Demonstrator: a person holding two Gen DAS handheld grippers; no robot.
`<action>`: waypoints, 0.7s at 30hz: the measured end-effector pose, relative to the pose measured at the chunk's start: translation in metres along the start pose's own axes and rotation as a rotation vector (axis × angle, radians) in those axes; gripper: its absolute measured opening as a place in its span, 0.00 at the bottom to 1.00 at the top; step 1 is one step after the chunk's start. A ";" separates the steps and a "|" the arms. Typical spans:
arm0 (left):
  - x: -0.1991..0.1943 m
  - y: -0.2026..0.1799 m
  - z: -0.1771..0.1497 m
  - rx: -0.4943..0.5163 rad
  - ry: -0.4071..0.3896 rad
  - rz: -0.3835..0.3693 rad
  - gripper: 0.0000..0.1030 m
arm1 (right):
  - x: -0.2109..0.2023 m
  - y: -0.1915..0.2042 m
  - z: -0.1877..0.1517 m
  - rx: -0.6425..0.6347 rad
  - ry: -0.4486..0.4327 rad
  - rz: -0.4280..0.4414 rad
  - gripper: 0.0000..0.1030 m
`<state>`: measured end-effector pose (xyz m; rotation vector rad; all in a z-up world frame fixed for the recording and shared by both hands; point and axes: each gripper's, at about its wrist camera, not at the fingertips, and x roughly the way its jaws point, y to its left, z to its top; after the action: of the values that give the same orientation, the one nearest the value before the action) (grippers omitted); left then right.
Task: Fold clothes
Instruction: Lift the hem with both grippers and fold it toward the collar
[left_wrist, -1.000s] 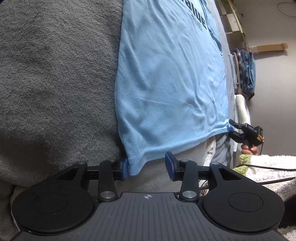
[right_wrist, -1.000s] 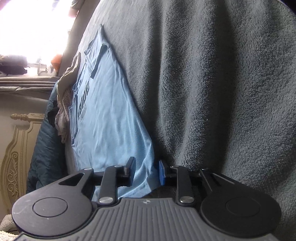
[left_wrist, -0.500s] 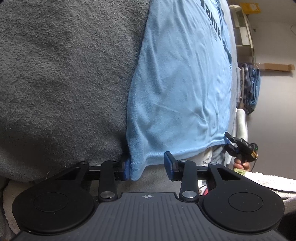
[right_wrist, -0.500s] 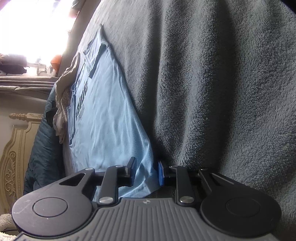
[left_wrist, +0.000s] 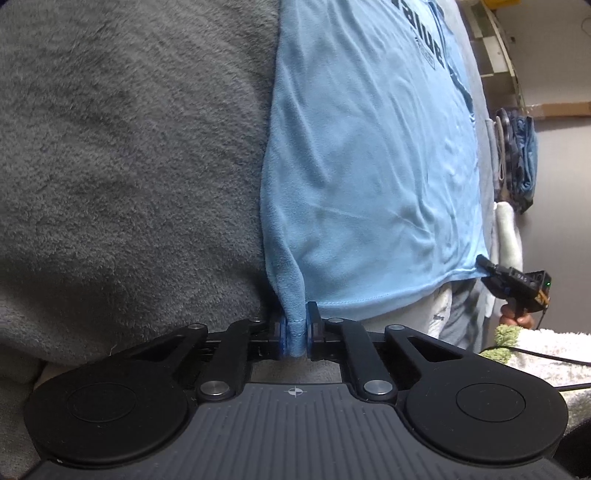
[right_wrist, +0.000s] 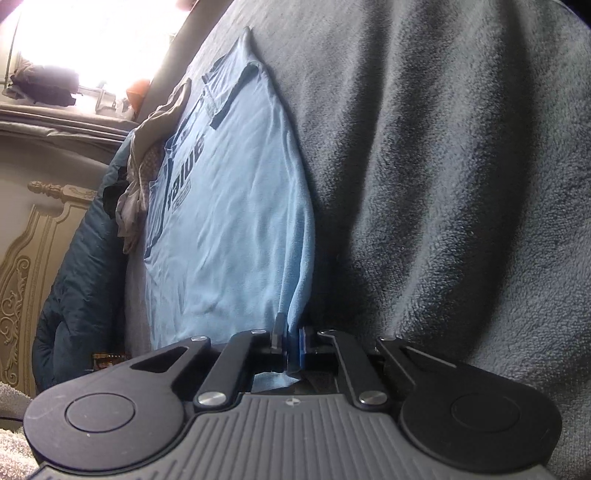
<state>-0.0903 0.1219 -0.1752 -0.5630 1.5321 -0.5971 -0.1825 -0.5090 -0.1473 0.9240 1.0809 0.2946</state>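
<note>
- Both grippers have closed since a second ago; each now pinches a hem corner of the shirt (left_wrist: 369, 166).
- Left gripper (left_wrist: 295, 338): pads clamped on the bunched near-left corner.
- Shirt lies flat on the grey blanket (left_wrist: 129, 166), print at the far end.
- Right gripper (right_wrist: 292, 349): pads clamped on the near-right corner.

left tool (left_wrist: 295, 334) and right tool (right_wrist: 291, 349) both angled down, jaws clamped tight on cloth corners.

left claw (left_wrist: 295, 334), right claw (right_wrist: 291, 349) closed on shirt (left_wrist: 369, 166) hem
</note>
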 end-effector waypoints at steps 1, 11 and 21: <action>-0.002 -0.001 0.001 0.007 -0.006 0.001 0.05 | -0.003 0.003 0.001 -0.007 -0.012 0.016 0.05; -0.031 -0.026 0.021 0.057 -0.142 -0.004 0.04 | -0.021 0.039 0.031 -0.043 -0.172 0.139 0.05; -0.069 -0.057 0.056 0.085 -0.355 0.029 0.04 | -0.006 0.087 0.077 -0.112 -0.245 0.198 0.05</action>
<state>-0.0315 0.1242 -0.0872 -0.5484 1.1729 -0.5069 -0.1005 -0.4983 -0.0652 0.9410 0.7420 0.3905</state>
